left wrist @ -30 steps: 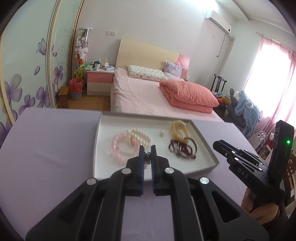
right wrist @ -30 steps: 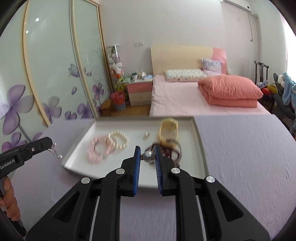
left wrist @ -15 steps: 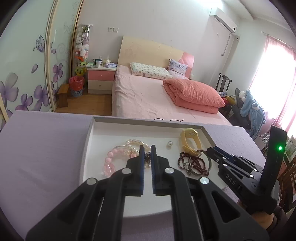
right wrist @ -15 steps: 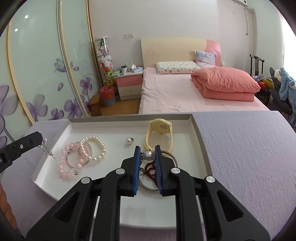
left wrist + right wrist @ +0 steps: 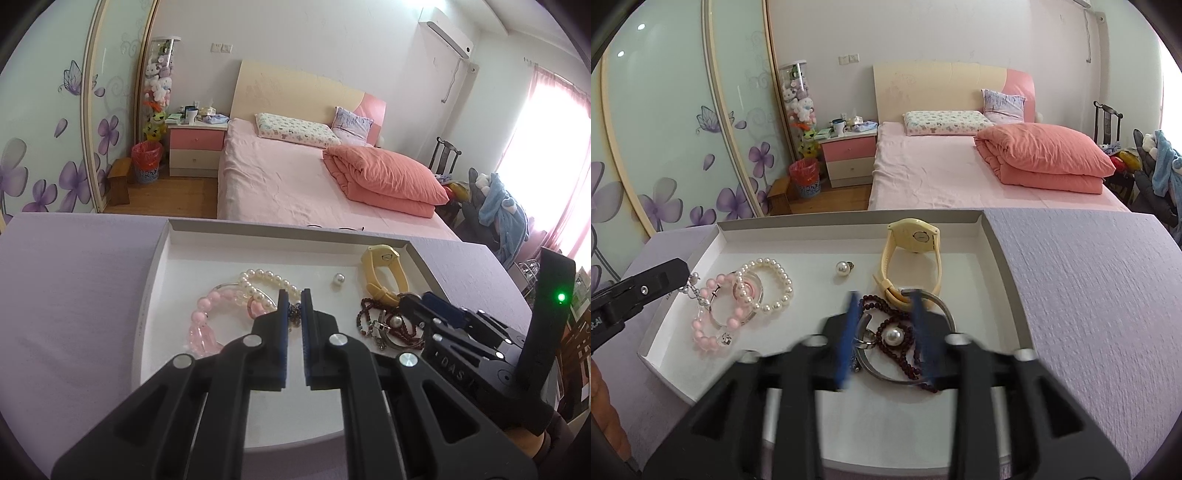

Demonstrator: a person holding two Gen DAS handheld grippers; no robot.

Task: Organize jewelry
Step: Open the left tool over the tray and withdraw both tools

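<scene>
Left claw (image 5: 294,308) nearly shut, pinching a small silver dangly earring (image 5: 696,293), hovering over the left end of the shallow white cardboard tray (image 5: 1001,254) on the lavender-clothed tabletop (image 5: 1089,295), just above the pink bead bracelet (image 5: 709,332) and white pearl bracelet (image 5: 772,284). Right claw (image 5: 886,332) spread wide, motion-blurred, gripping nothing; large pearl earring (image 5: 894,336) lying between its fingers on the tangle of dark red bead strand (image 5: 908,363) and silver bangle (image 5: 947,314) near the tray's front right. Matching small pearl stud (image 5: 843,268) sitting alone mid-tray, cream yellow wristwatch (image 5: 912,254) toward the back right corner. Step in hand, by best guess: dropping off both earrings. For the left: lower close to bare tray floor before opening, clear of the bracelets so the dangle does not snag beads. For the right: lift straight up, watch the fingers do not hook the bead strand or bangle. Better still, park earrings near the lone stud to keep like with like. Small light parts, likely to roll or bounce, so release low.
</scene>
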